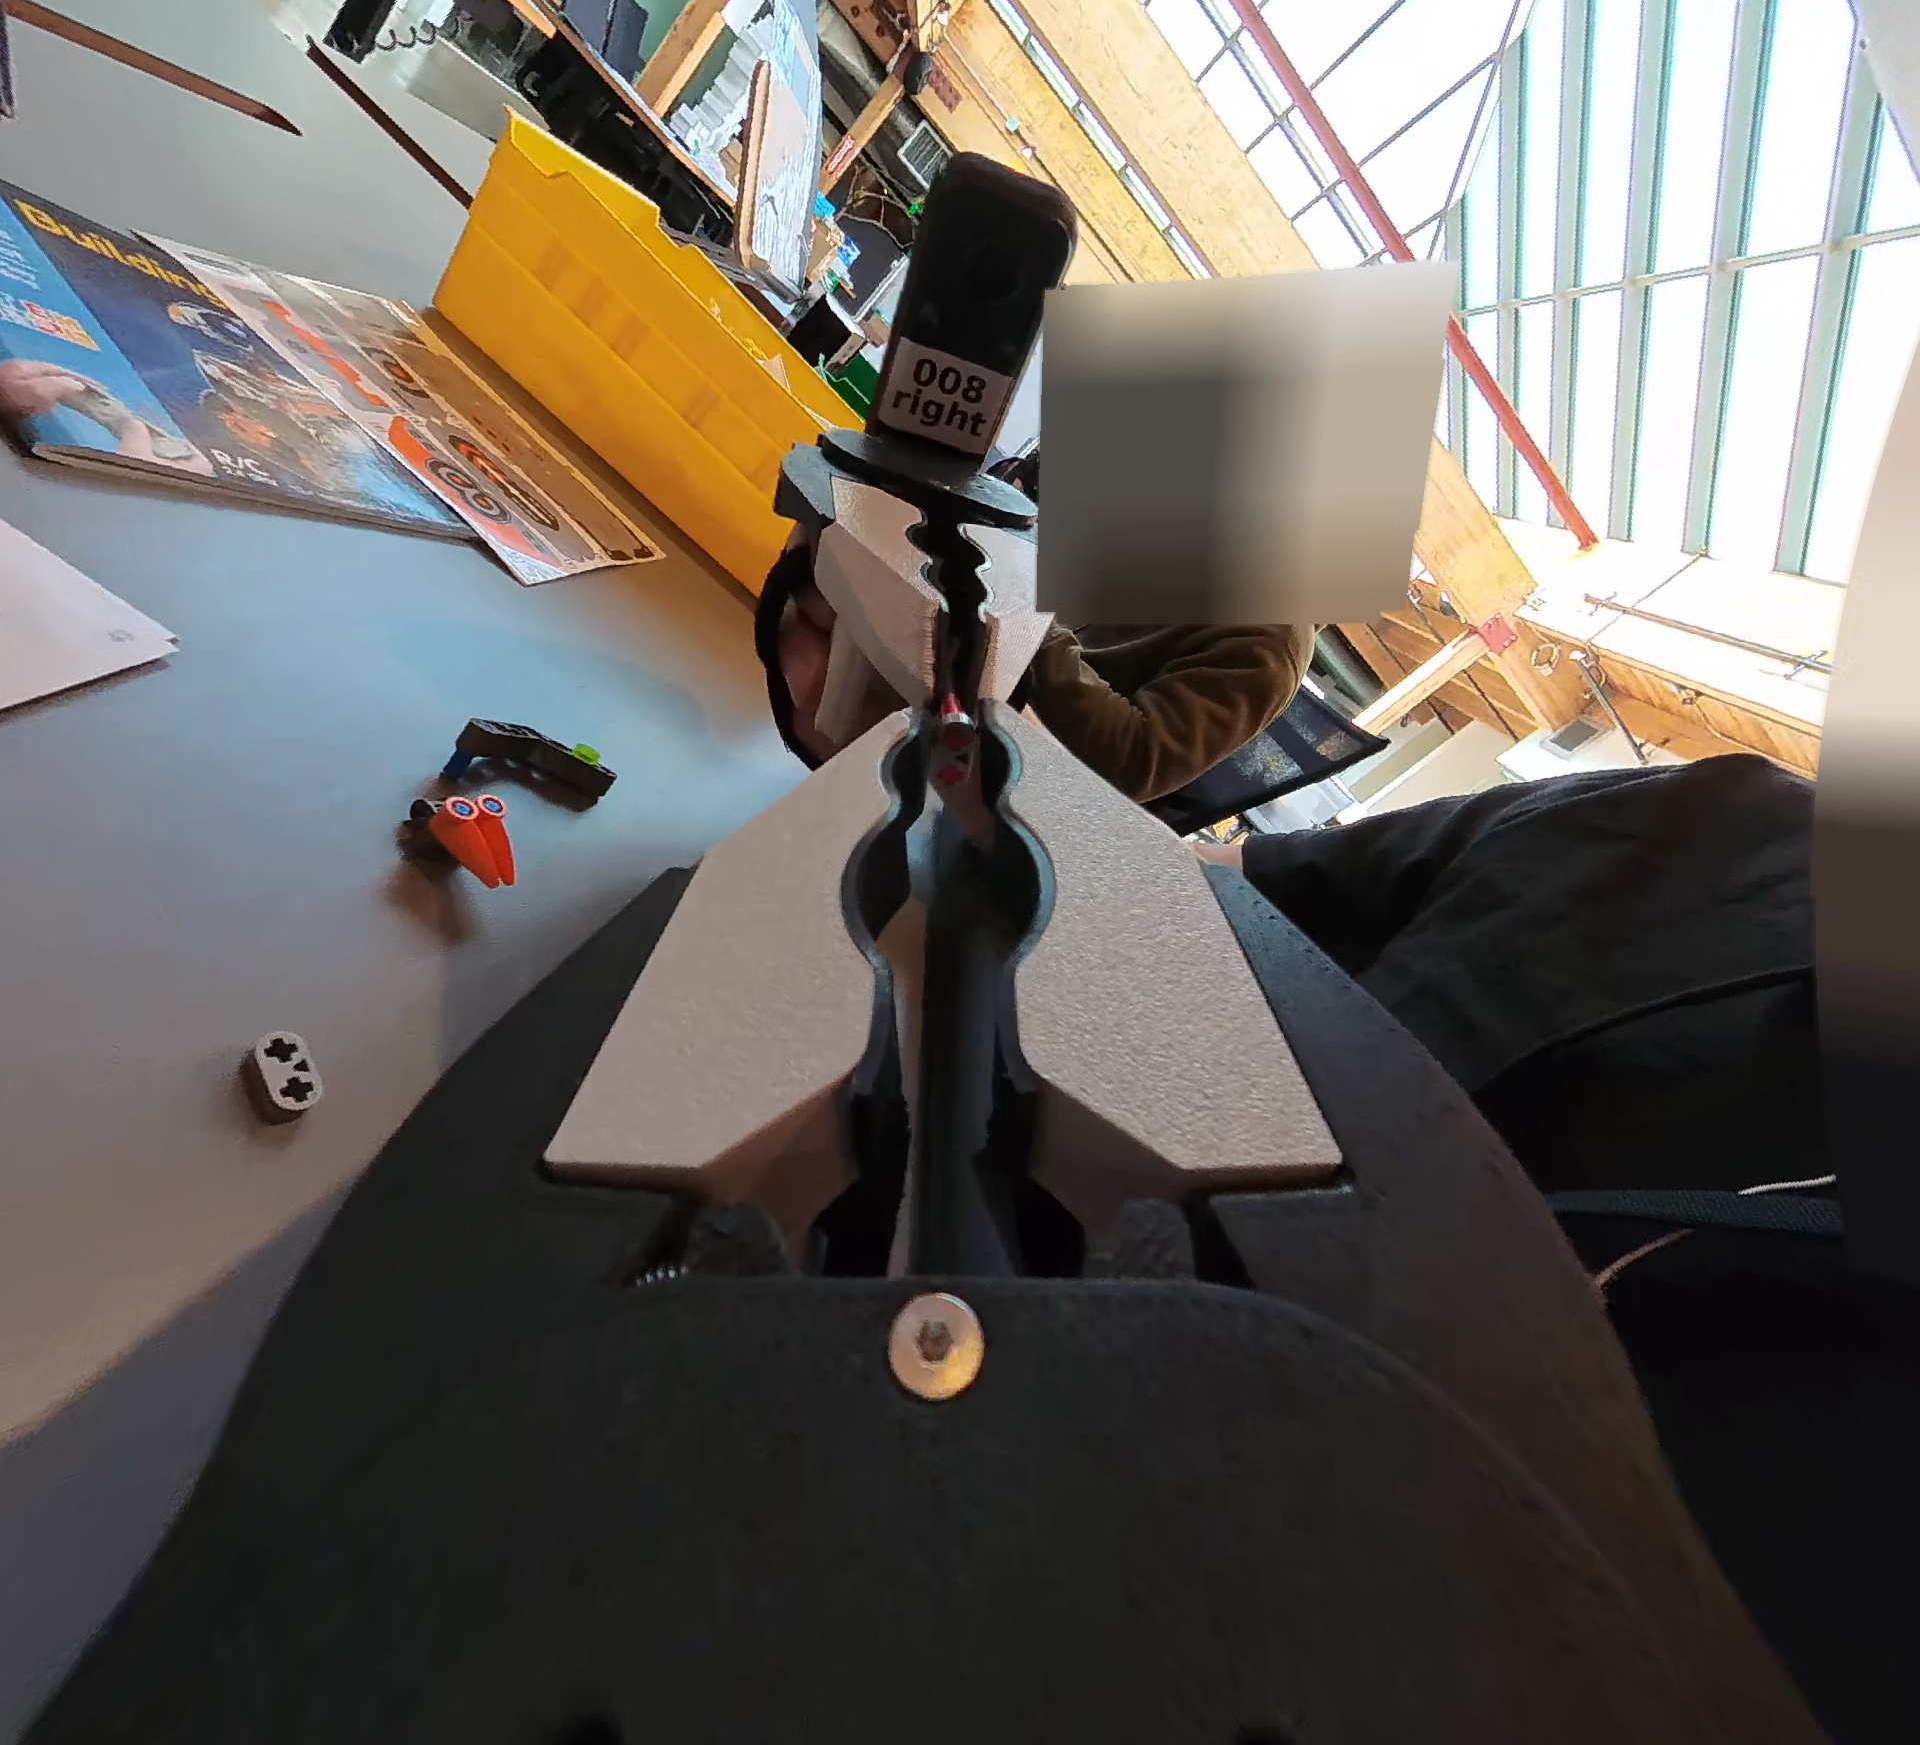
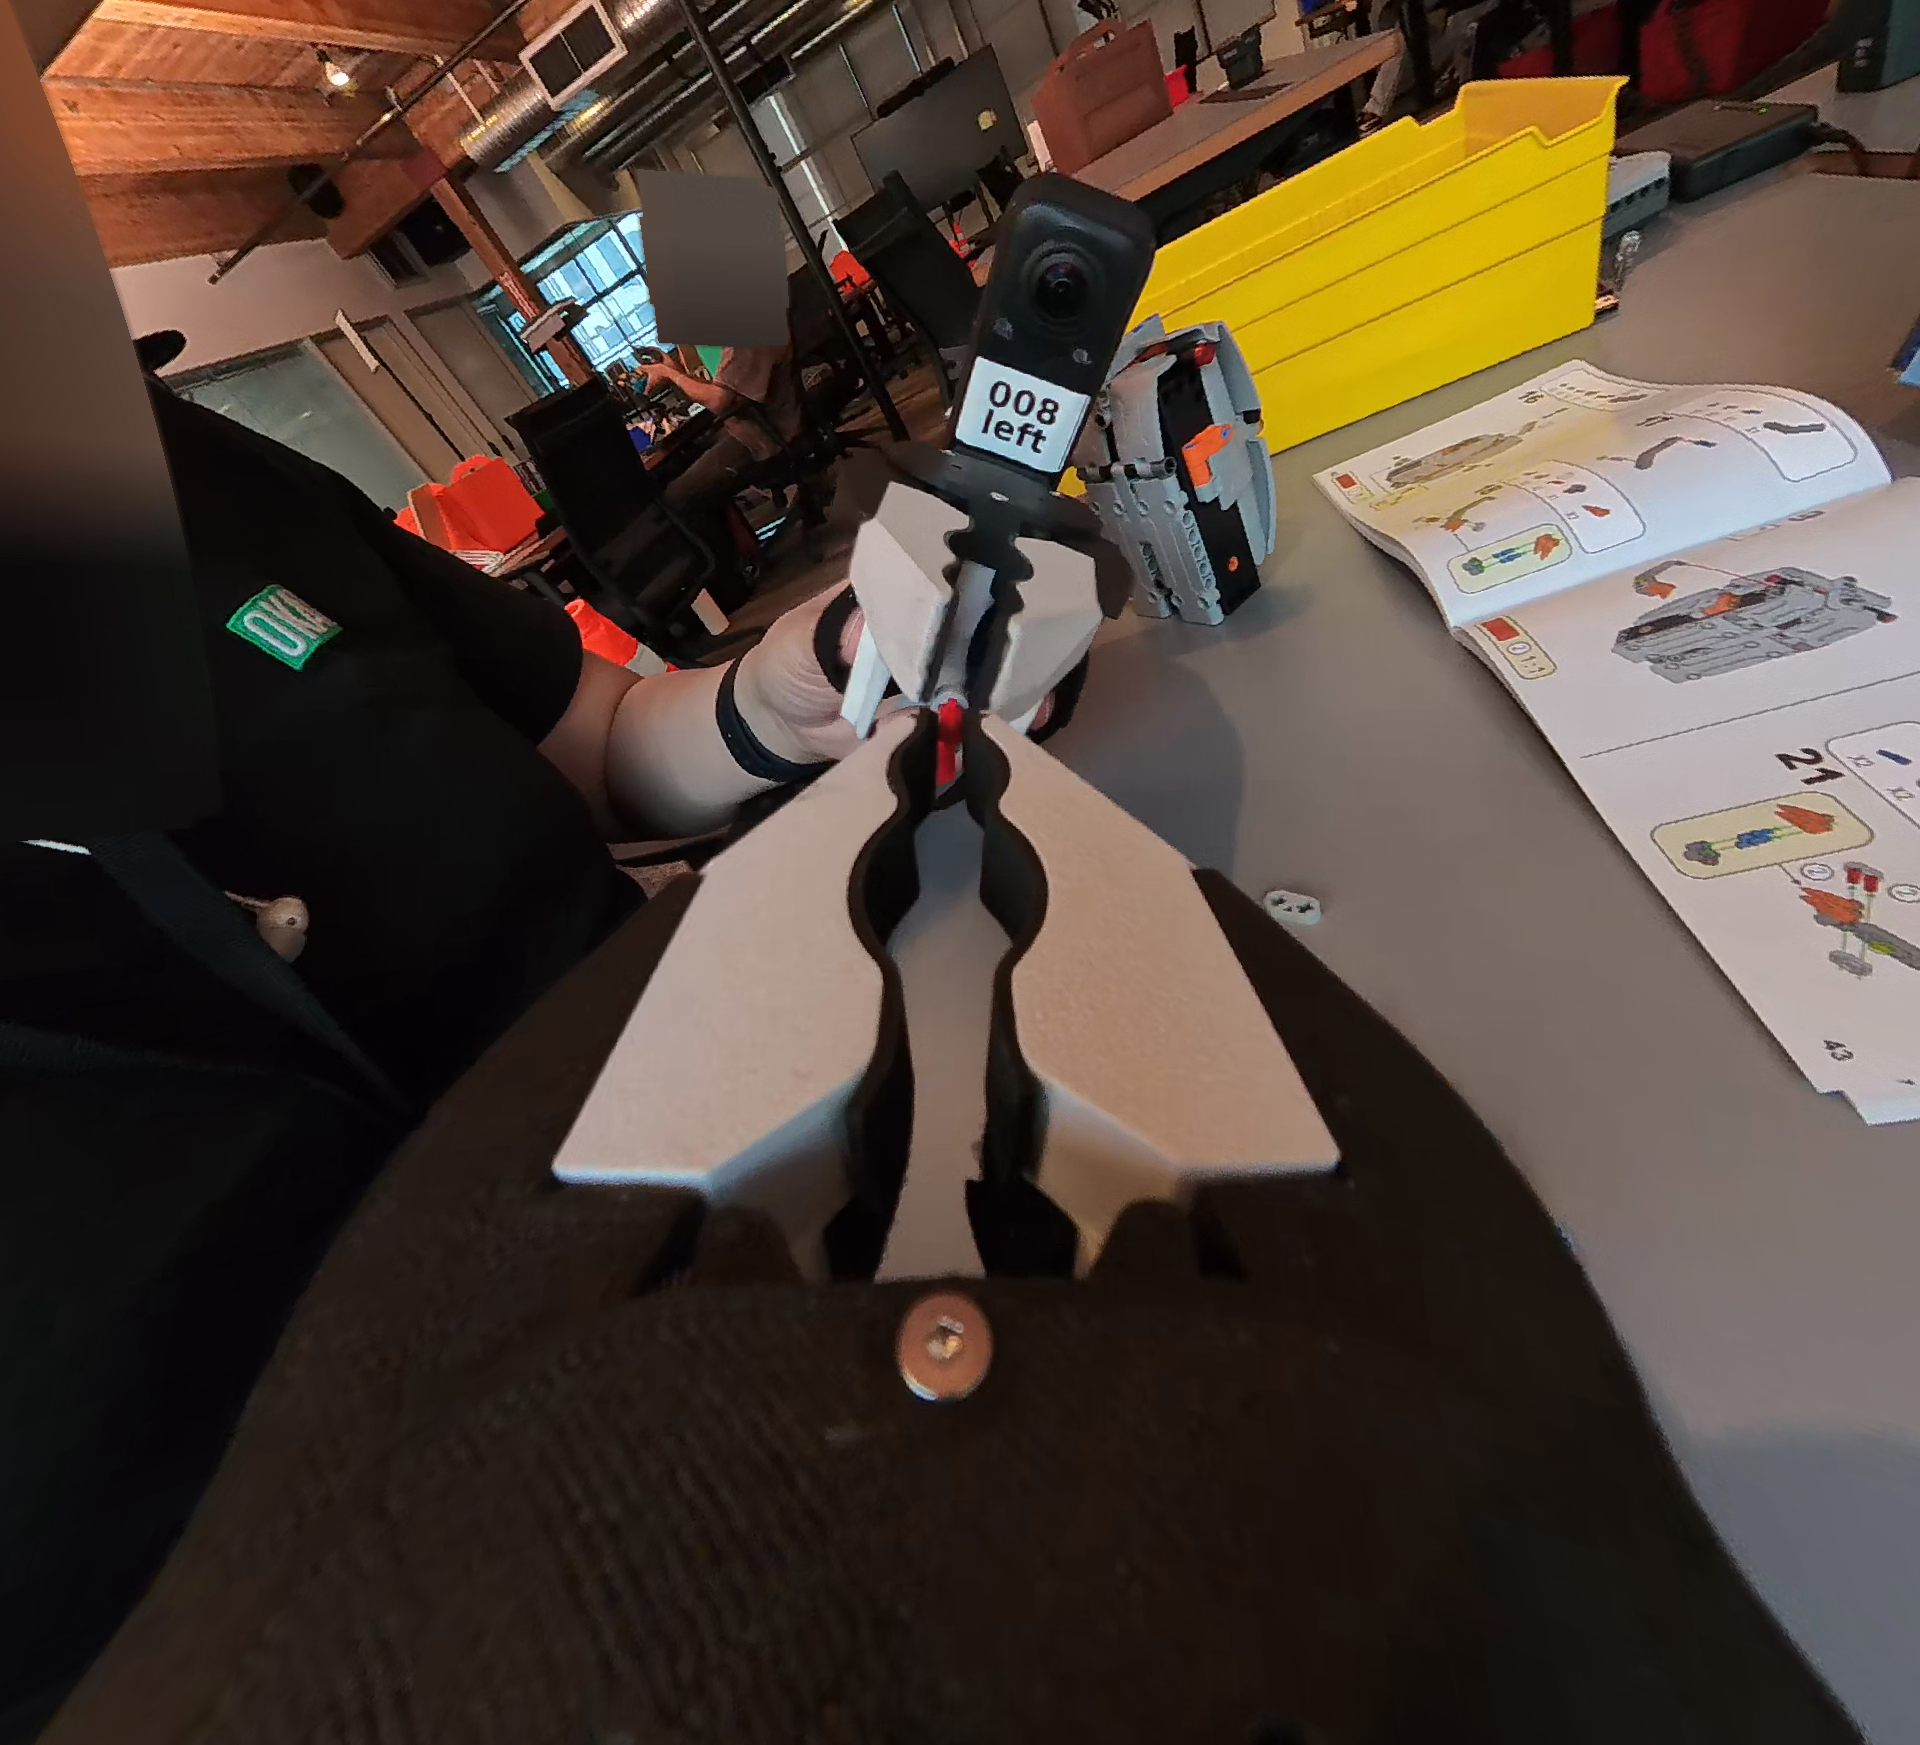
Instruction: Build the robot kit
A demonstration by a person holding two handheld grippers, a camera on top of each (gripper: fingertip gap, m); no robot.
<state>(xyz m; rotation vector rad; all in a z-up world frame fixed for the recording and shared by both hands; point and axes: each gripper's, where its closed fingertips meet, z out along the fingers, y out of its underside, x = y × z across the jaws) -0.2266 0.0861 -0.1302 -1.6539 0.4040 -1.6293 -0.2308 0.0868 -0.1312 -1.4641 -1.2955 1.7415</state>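
Left claw and right claw, held tip to tip above the grey bench, each pinch one end of a small red peg (its middle hidden). On the bench: orange cones, grey connector, open booklet, part-built model.

Matt grey tabletop; glossy yellow plastic bin; glossy paper booklet; grainy pale fingers on left gripper; shiny metal screw.
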